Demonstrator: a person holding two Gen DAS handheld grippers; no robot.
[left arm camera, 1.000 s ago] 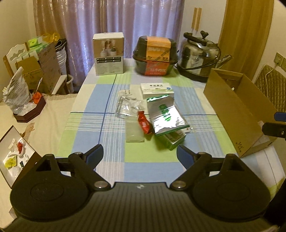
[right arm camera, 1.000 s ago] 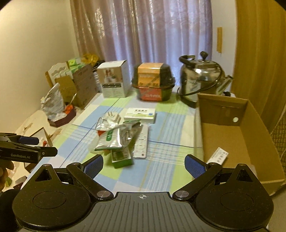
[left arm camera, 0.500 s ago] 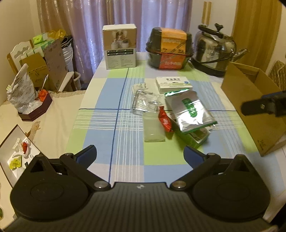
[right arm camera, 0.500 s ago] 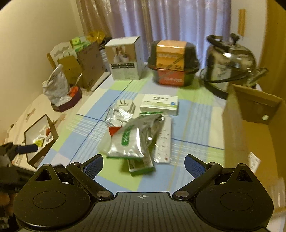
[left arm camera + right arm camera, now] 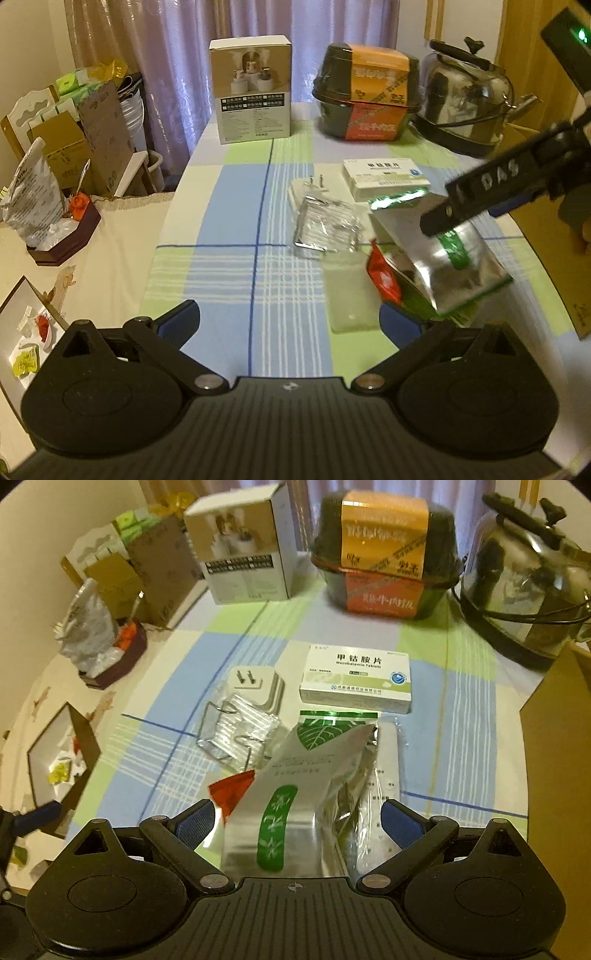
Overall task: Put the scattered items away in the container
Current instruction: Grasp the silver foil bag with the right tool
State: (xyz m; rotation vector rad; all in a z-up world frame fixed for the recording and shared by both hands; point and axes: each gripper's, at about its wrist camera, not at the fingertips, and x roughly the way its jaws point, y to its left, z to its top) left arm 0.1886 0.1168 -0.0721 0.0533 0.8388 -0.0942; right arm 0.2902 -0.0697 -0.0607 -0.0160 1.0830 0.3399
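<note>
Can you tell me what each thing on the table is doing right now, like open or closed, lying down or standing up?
Left claw: open, holding nothing.
Right claw: open, the silver pouch between its fingers.
Silver pouch: lying crumpled on the pile.
Pill box: closed, lying flat.
Plug: unplugged, prongs up.
Cardboard box: only a side shows.
Kettle: lid on.

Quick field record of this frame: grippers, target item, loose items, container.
left gripper: jaws open, holding nothing, over the tablecloth
right gripper: jaws open, either side of the foil pouch, not closed
foil pouch: silver, green label, top of pile
loose items: medicine box, plug adapter, red sachet
cardboard box: at right edge, interior unseen
</note>
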